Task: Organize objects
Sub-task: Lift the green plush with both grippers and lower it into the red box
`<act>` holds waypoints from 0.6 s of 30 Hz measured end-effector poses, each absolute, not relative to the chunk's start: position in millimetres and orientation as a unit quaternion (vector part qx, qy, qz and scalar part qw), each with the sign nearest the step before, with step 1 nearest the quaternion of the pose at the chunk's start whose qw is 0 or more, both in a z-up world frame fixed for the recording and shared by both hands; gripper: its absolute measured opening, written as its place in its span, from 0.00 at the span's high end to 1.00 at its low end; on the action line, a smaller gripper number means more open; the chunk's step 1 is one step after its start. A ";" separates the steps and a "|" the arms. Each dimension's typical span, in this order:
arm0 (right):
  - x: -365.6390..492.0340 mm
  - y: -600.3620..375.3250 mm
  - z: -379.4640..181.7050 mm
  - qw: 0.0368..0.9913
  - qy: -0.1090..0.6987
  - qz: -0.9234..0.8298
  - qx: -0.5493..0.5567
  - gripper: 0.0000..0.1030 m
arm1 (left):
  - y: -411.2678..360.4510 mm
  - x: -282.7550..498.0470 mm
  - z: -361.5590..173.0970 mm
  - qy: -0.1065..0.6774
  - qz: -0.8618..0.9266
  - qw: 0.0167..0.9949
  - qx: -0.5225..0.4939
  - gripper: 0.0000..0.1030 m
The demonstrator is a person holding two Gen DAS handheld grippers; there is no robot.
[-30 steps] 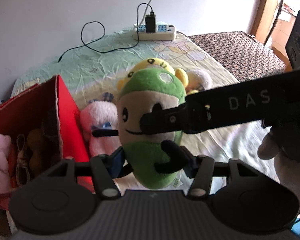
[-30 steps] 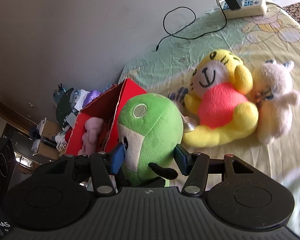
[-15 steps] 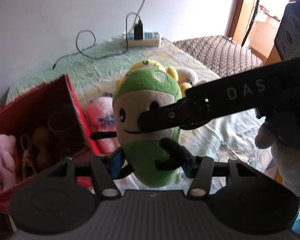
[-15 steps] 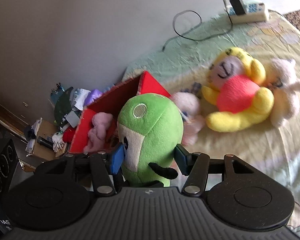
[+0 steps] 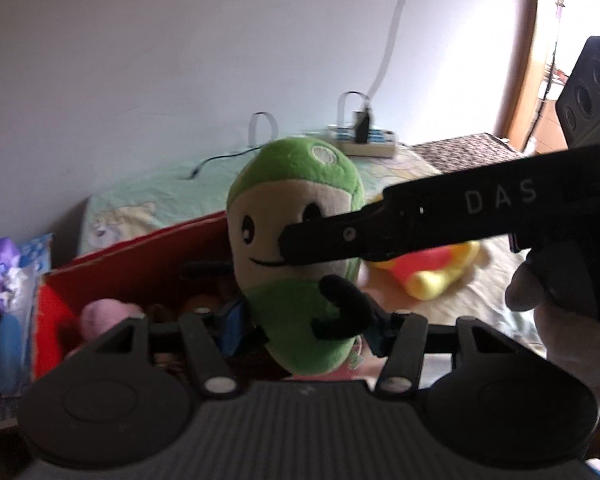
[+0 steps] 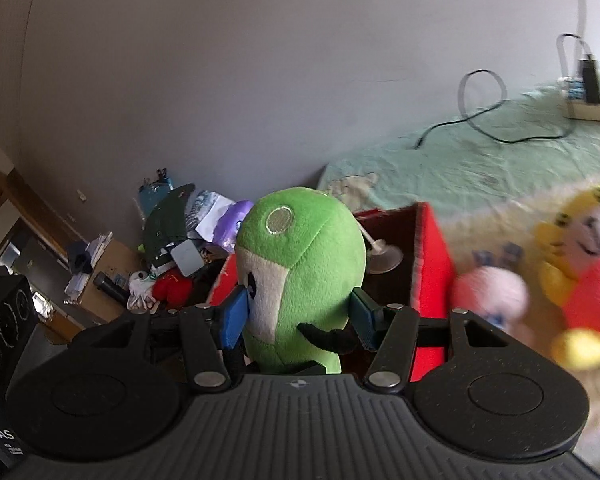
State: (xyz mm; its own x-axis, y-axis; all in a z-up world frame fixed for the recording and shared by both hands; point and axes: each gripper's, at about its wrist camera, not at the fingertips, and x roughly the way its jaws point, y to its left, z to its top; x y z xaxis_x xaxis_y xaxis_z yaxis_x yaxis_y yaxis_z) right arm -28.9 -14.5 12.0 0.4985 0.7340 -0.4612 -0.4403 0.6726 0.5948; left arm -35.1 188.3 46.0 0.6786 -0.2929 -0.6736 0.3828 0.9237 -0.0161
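Observation:
A green and cream plush toy (image 5: 296,208) with black arms hangs in the air, held from two sides. My left gripper (image 5: 304,332) is shut on its lower body. My right gripper (image 6: 300,320) is shut on it too, blue pads pressing its face side and back. In the left wrist view the right gripper's black finger (image 5: 340,236) crosses the toy's face. The plush (image 6: 300,264) is above the near end of a red box (image 6: 428,260). That box (image 5: 140,256) holds a pink plush (image 5: 104,316) and brown toys.
A yellow and red plush (image 6: 584,280) and a small pink plush (image 6: 488,296) lie on the green bedsheet (image 6: 480,172) right of the box. A power strip (image 5: 364,144) with cables sits by the wall. A cluttered side table (image 6: 172,248) stands left of the bed.
Both grippers have carried the green plush up and leftward from over the bed to above the red box. The yellow and pink toys have slid to the right of the views.

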 end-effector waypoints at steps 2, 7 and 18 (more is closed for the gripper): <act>-20.4 2.5 6.8 0.837 0.365 0.354 0.203 0.44 | 202.5 -27.5 41.2 0.358 -0.171 0.916 0.059 0.45; 0.6 42.0 -9.2 0.826 0.391 0.360 0.187 0.44 | 240.1 -8.9 21.3 0.376 -0.145 0.914 0.043 0.44; 37.8 93.1 -51.5 0.798 0.471 0.343 0.152 0.44 | 276.8 28.7 -38.3 0.450 -0.113 0.886 0.012 0.44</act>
State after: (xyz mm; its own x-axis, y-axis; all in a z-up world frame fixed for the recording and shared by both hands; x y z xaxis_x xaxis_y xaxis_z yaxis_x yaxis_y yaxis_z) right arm 37.8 93.1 -51.5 0.3214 0.6914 -0.6470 -0.4051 0.7180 0.5660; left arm 28.7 276.8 -38.3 0.5691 -0.1884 -0.8004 0.2108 0.9743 -0.0794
